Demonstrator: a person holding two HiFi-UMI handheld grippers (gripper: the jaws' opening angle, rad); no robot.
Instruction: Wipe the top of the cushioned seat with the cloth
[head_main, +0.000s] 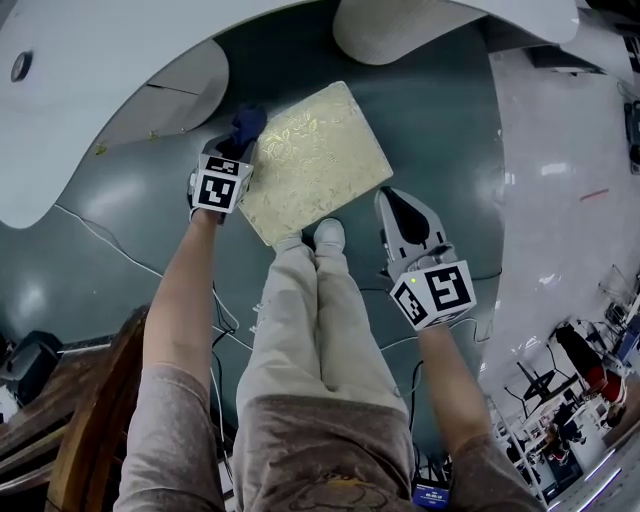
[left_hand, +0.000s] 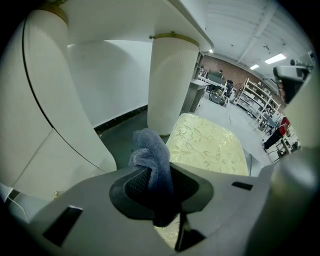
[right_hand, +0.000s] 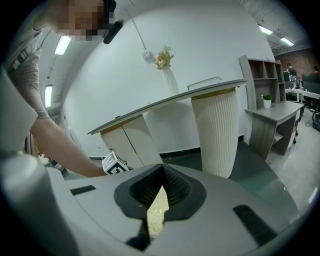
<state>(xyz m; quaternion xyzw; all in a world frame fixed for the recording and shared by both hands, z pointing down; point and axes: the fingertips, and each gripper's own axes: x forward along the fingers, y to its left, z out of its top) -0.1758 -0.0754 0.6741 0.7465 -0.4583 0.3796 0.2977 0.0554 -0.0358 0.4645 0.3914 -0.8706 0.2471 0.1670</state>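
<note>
The cushioned seat (head_main: 315, 160) is a square pad in pale gold floral fabric, low on the dark floor in front of my feet. My left gripper (head_main: 238, 142) hangs at its far left corner, shut on a dark blue cloth (head_main: 247, 124) that bunches out past the jaws. In the left gripper view the cloth (left_hand: 151, 157) stands up between the jaws of that gripper (left_hand: 157, 187), with the seat (left_hand: 210, 145) just beyond and to the right. My right gripper (head_main: 393, 197) hovers off the seat's near right corner, shut and holding nothing. A strip of seat (right_hand: 157, 214) shows below its jaws (right_hand: 161, 187).
A white curved counter (head_main: 100, 80) arcs over the seat's far side, carried on a ribbed white pillar (left_hand: 172, 80). My legs and shoes (head_main: 328, 235) touch the seat's near edge. Cables (head_main: 100, 240) lie on the floor to the left, beside a wooden piece (head_main: 90, 420).
</note>
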